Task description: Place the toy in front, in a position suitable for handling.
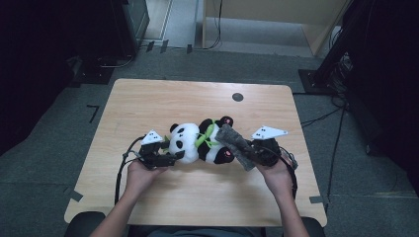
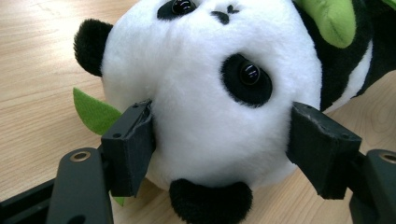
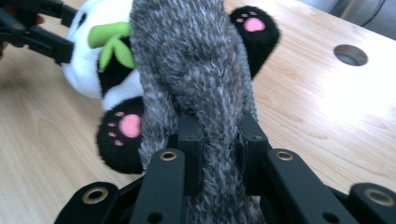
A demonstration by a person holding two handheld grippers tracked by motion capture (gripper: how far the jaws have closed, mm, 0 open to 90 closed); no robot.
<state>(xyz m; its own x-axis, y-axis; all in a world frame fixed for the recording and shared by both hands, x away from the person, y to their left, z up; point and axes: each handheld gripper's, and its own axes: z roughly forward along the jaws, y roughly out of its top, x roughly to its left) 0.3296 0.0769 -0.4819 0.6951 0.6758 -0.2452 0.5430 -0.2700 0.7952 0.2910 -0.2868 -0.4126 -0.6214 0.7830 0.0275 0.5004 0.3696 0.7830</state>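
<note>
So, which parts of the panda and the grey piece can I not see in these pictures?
- Right gripper view: the grey furry fabric covers the plush panda's belly; its face is cut off at the top edge.
- Left gripper view: the panda's legs lie beyond the right edge.
- High view: the right tool is mostly behind the fabric; the panda's face details are too small.

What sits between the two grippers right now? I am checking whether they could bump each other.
The plush panda lies between them in the high view: left gripper at its head, right gripper clamping a grey furry cloth over its feet.
</note>
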